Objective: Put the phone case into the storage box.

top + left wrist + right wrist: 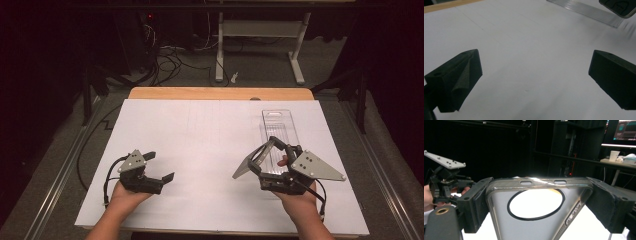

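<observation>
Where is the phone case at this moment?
The phone case is clamped between the right gripper's jaws, lifted and tilted above the white table sheet, just in front of the clear plastic tray.

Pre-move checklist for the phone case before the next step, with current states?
1. Right gripper shut on the phone case: ok, both jaws press its side edges.
2. Case lifted off the table: ok, in the high view it is held tilted above the white sheet.
3. Left gripper free: ok, jaws spread wide with nothing between them.
4. Clear plastic tray reachable: ok, it lies flat just beyond the right gripper.
5. Tray contents: cannot tell, it is transparent.
6. Grip firmness against slipping: cannot tell.
</observation>
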`<action>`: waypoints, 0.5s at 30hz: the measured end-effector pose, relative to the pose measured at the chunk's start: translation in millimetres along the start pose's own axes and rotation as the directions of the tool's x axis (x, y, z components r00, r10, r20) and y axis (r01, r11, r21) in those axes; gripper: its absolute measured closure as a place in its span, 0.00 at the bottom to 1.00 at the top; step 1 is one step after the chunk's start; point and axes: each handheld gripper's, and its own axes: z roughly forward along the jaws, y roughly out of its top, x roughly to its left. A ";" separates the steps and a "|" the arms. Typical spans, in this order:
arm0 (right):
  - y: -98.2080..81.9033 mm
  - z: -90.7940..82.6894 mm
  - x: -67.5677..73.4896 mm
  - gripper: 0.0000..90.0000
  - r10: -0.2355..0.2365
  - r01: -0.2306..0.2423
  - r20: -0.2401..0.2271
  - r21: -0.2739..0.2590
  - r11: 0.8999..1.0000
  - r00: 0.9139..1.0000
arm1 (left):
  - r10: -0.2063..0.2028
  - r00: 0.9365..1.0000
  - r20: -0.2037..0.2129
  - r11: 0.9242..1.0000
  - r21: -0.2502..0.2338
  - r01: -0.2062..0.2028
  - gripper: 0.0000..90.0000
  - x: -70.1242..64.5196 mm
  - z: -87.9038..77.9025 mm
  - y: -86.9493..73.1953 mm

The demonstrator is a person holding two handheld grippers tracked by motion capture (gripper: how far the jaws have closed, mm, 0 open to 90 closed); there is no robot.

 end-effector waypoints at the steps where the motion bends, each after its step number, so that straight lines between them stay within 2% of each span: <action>1: 1.8 -1.4 -0.2 0.15 0.001 -0.001 0.003 -0.005 1.000 1.000 | -0.001 1.000 -0.001 1.000 -0.002 0.001 0.00 0.2 -0.2 0.0; 15: 23.0 -24.2 -11.8 0.15 0.023 -0.017 0.075 -0.083 0.996 0.997 | -0.006 1.000 0.009 1.000 -0.003 0.006 0.00 -0.3 -0.2 0.1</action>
